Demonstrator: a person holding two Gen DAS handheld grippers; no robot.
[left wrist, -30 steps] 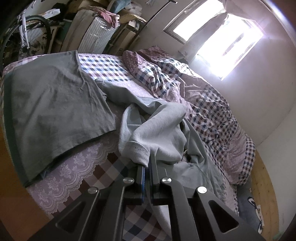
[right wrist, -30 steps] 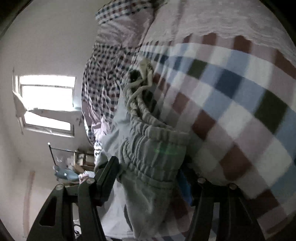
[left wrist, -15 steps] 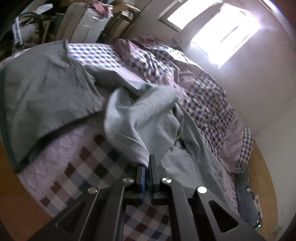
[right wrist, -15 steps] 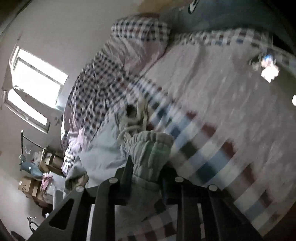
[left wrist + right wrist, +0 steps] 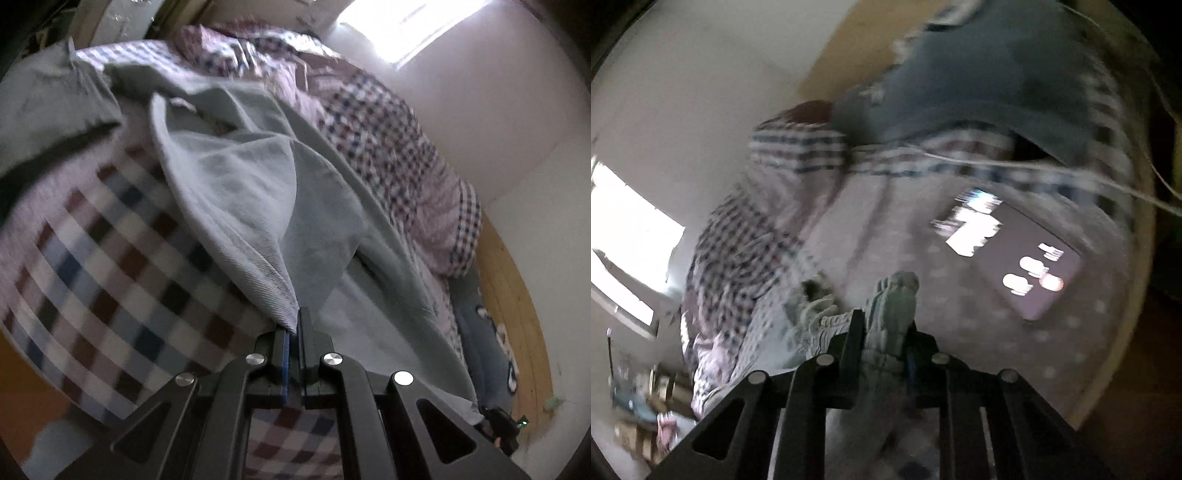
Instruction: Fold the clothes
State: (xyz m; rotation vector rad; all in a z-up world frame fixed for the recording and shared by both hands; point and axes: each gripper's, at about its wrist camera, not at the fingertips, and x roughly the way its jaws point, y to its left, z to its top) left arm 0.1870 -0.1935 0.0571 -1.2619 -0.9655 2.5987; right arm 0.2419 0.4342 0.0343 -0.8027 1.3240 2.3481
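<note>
Fingers of the left gripper (image 5: 294,325) are pinched tight on the hem of the pale grey sweatpants (image 5: 251,192), which drape across the checked bed (image 5: 110,251), while the right gripper (image 5: 882,332), its fingers just closed in, clamps the ribbed elastic waistband (image 5: 894,306) above the bed.

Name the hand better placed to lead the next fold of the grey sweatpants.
Probably left. The left tongs pinch a ribbed cuff, with the grey sweatpants spread ahead on the checked bedding. The right tongs, just closing, only anchor the bunched waistband.
</note>
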